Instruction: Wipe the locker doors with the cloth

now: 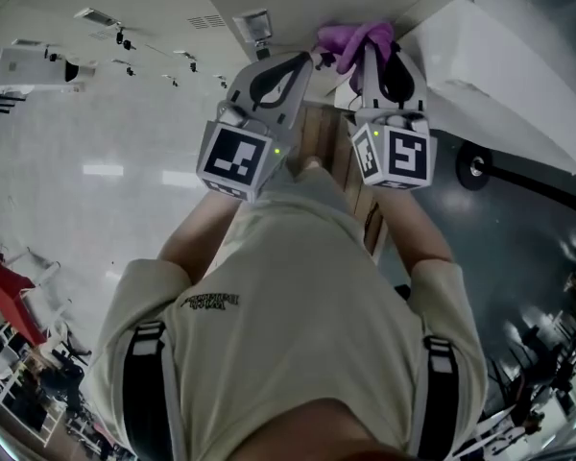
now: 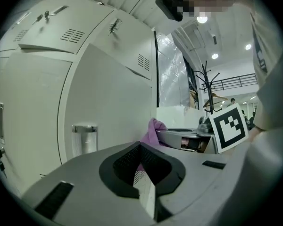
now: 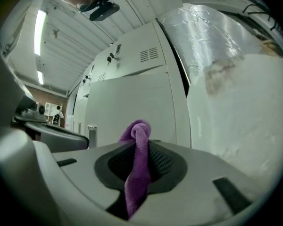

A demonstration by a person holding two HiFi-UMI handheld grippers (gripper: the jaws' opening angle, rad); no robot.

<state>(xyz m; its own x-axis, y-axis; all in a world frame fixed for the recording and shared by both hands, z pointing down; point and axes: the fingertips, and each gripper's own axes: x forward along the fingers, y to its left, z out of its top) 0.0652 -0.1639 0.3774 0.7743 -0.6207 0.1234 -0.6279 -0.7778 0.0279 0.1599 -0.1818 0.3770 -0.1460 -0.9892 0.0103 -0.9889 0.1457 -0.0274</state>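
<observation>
Right gripper view shows the lockers, big and white, at 12 o'clock from my jaws. They are close, but I cannot tell if anything touches them. I point my right gripper at them because its jaws are squeezed tight on the cloth. The purple end sticks out in front, ready to rub a door.

My left gripper sits beside it, jaws together on nothing. I think it is just keeping out of the way. Only its view shows a small shiny handle, at 10 o'clock from those jaws. Only the head view shows both grippers side by side.
</observation>
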